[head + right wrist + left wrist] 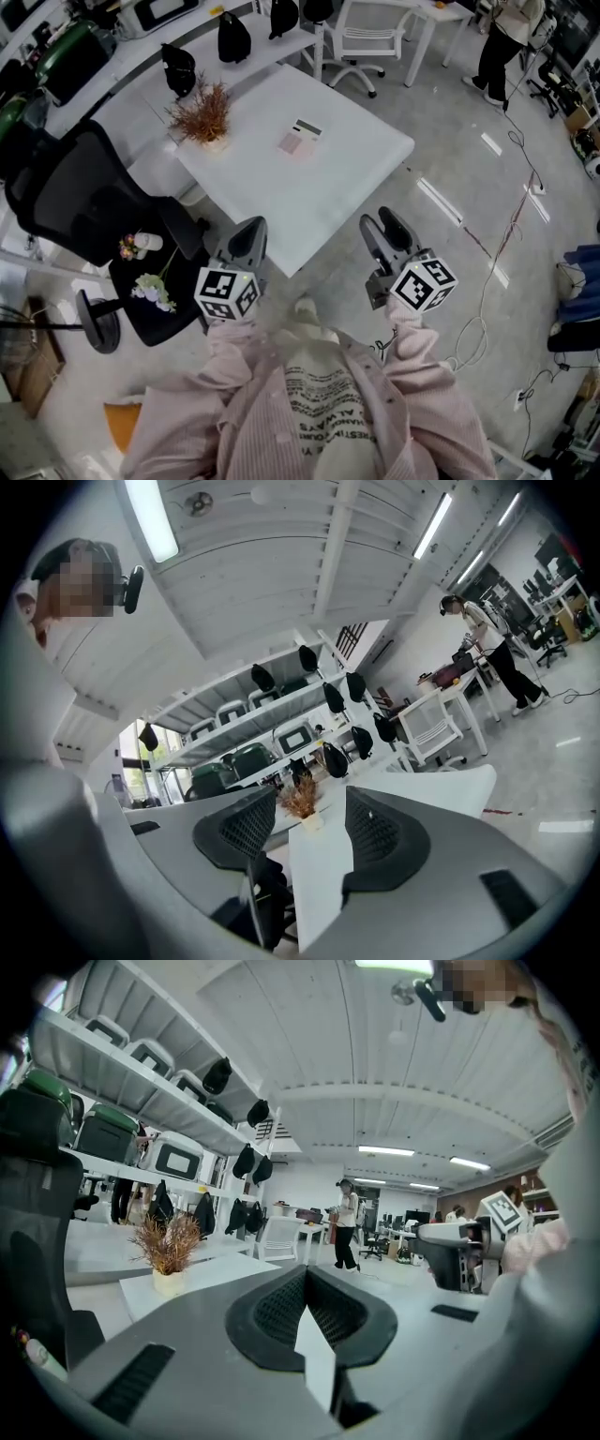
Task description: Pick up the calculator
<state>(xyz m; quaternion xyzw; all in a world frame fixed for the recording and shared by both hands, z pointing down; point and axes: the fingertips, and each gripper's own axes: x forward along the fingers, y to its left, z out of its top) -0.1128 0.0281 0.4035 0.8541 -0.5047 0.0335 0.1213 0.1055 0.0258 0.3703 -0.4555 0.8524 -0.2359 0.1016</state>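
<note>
On square white table [323,192]: flat pink calculator [300,139] | left gripper [249,228] jaws together | right gripper [379,219] jaws apart

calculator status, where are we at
Both empty: left gripper shut, right gripper open, held by the table's near edge. Untouched calculator flat mid-table. Only a dried plant off to its left, not in the way.

left tool [250,228] jaws together, empty; right tool [379,221] beside it, jaws apart, empty.
</note>
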